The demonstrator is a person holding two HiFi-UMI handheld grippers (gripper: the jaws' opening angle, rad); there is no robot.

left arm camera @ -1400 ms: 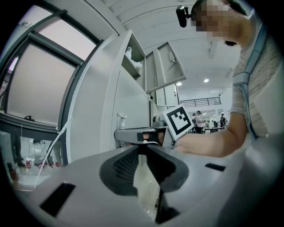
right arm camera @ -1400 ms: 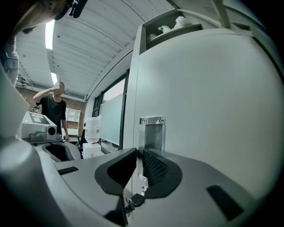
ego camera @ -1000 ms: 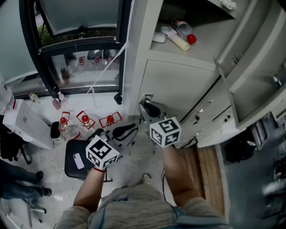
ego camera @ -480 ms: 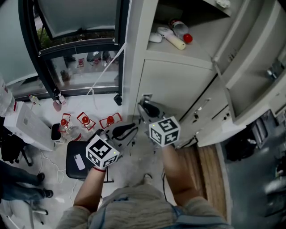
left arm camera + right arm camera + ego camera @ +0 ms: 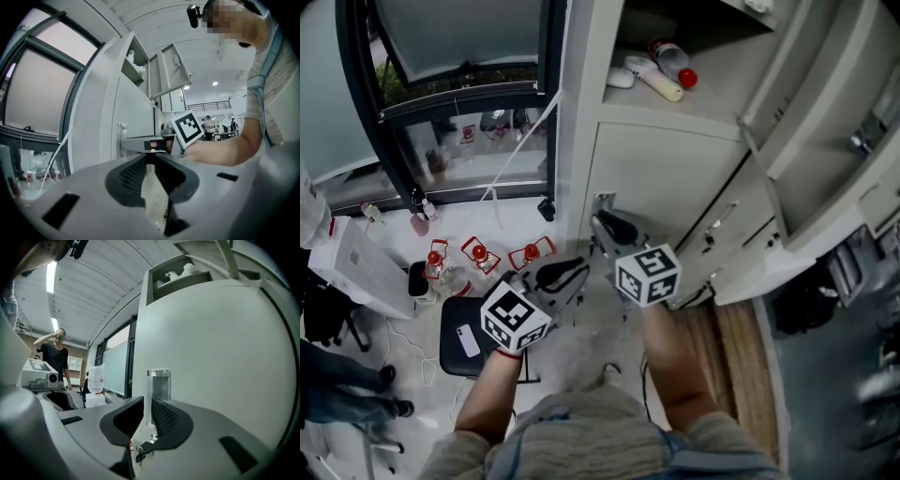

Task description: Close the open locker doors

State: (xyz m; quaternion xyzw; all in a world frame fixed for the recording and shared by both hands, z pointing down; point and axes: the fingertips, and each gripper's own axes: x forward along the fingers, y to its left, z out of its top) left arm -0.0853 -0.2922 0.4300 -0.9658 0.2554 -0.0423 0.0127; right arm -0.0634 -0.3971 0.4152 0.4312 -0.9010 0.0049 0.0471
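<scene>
The white locker door (image 5: 670,173) at lower left has a metal handle (image 5: 603,200) at its left edge. My right gripper (image 5: 600,217) reaches level to that handle and is shut on it. In the right gripper view the handle (image 5: 158,380) stands upright between the jaws of the right gripper (image 5: 146,401), with keys (image 5: 143,451) hanging below. My left gripper (image 5: 579,265) hangs just left of and below it, shut and holding nothing. The compartment above is open, with a red-capped bottle (image 5: 673,58) on its shelf. More open doors (image 5: 825,122) hang to the right.
A low open door (image 5: 755,262) juts out at the right above a wooden floor strip (image 5: 736,375). On the floor at left lie red-topped wire holders (image 5: 478,251), a black stool (image 5: 459,342) and a white box (image 5: 356,267). A dark window frame (image 5: 548,103) adjoins the lockers.
Both grippers keep their places, with the right one still at the handle. Only the head view has drifted slightly.
</scene>
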